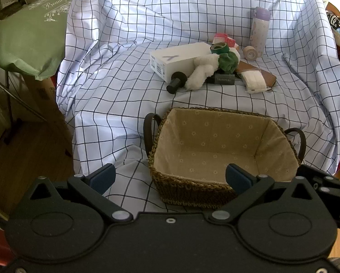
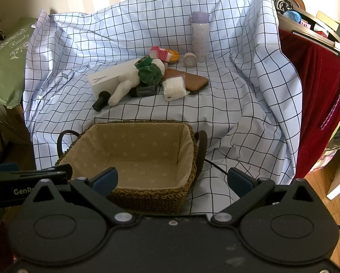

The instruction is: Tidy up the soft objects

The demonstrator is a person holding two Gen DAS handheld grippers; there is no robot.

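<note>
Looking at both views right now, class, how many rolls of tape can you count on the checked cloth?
2. A green roll sits atop the pile by the white box; a beige roll stands beside the purple bottle. More could be hidden in the pile.

A rumpled white sheet with a dark grid (image 1: 115,104) drapes the whole surface. Nearest sits a woven basket with floral lining (image 1: 215,188), empty. Behind it lie a white box (image 1: 172,62), a black cylinder (image 1: 175,82), a fluffy white plush (image 1: 200,74), a brown wallet (image 2: 192,82), a tape roll (image 2: 190,59) and an upright lilac bottle (image 2: 200,38).
</note>
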